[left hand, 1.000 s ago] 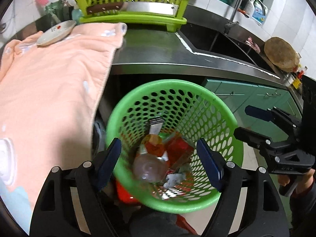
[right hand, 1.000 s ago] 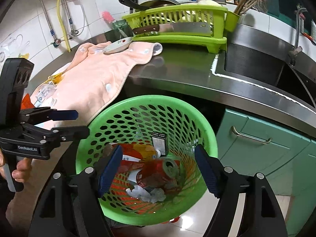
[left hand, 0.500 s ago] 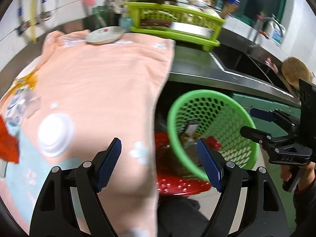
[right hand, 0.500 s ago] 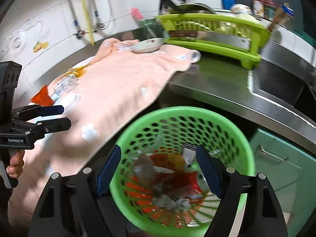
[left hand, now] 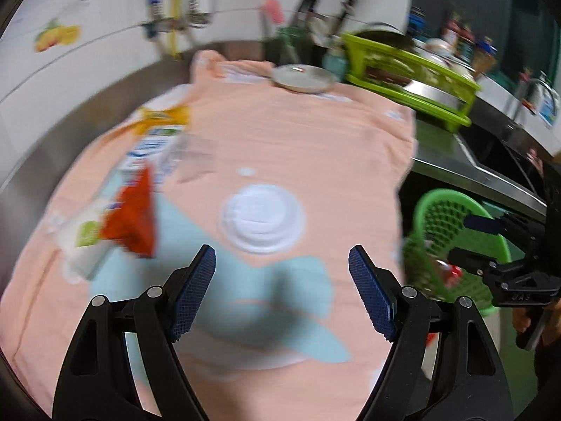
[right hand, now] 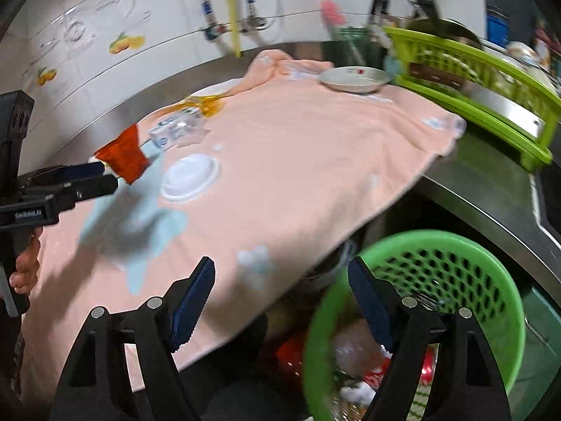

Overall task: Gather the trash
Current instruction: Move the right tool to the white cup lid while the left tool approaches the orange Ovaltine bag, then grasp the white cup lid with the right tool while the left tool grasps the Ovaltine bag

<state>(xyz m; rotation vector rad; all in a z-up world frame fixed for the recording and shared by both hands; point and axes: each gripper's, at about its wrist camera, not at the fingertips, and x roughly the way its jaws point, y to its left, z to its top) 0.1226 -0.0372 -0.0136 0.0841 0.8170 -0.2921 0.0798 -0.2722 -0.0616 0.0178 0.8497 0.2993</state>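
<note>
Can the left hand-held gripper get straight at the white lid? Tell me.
Probably yes. The left hand-held gripper is open and empty, the white lid lies bare on the pink towel just ahead, with nothing between them.

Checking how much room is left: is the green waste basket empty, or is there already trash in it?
Not empty. The green waste basket already holds trash: a red can and crumpled white paper lie at its bottom, well below the rim.
</note>
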